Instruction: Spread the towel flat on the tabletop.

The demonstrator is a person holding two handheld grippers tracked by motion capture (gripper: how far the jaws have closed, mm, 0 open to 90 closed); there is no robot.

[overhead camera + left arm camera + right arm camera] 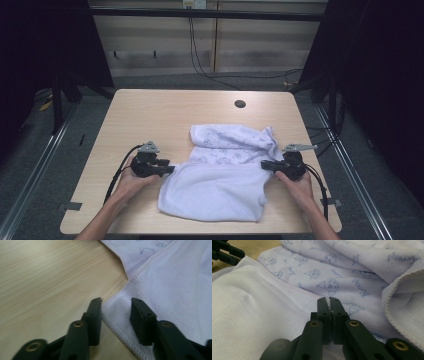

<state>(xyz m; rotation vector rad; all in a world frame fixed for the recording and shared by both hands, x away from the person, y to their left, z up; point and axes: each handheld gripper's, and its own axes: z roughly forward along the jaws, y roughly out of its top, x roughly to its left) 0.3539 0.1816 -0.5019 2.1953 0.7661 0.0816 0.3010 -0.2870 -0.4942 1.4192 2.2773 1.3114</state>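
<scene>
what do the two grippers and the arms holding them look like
Both are black two-jaw tools. The left gripper and right gripper each carry a grey three-cornered plate on top and trail a black cable toward the person. Up close, the flat jaws have brass-coloured pivot rivets. The forearms are bare, with no sleeves visible.

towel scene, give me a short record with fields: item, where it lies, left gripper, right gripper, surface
item: white towel, partly folded, blue printed side showing on the far part
where it lies: near middle of the table, between the two grippers
left gripper: jaws apart, astride the towel's left hemmed edge, pads not pressing it
right gripper: jaws shut, thin bit of towel pinched between them at the right edge
surface: light wood, round hole near the far edge
</scene>
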